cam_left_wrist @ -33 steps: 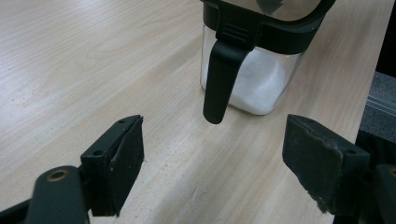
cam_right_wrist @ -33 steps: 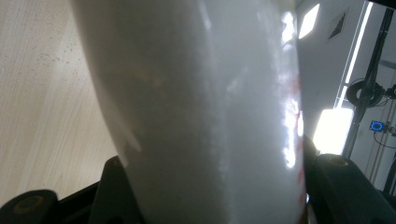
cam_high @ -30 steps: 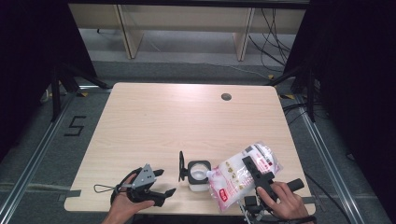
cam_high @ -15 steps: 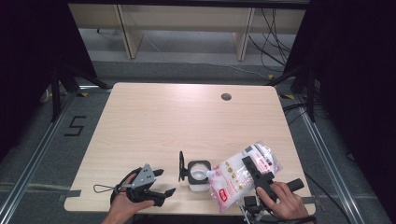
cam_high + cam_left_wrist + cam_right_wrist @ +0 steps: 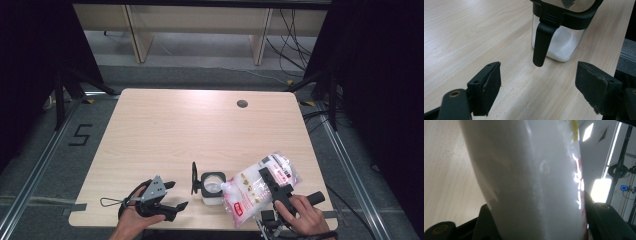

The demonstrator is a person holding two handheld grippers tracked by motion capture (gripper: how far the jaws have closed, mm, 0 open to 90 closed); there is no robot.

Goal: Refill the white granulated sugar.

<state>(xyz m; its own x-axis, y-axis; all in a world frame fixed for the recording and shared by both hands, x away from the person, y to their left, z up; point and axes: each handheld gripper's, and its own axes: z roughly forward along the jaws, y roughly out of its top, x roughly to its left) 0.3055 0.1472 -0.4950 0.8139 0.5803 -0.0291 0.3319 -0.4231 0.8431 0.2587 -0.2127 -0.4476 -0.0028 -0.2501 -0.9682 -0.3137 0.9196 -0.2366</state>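
Left gripper [image 5: 172,195] rests on the table [image 5: 165,130] near its front edge, jaws wide apart and empty, aimed at the glass jar [image 5: 212,186] just beside it. Lid [image 5: 194,178] flipped open to take a pour. Right gripper [image 5: 272,182] clamps the tilted plastic bag [image 5: 257,187] of white granules, corner over the jar's mouth.

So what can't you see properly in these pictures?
- Right claw: in the right gripper view, the white bag covers its pads.
- Bag's print: too small to read in the high view.
- Jar: the left gripper view's top edge cuts off its mouth.
- Bag's spout: too small to tell if anything pours.
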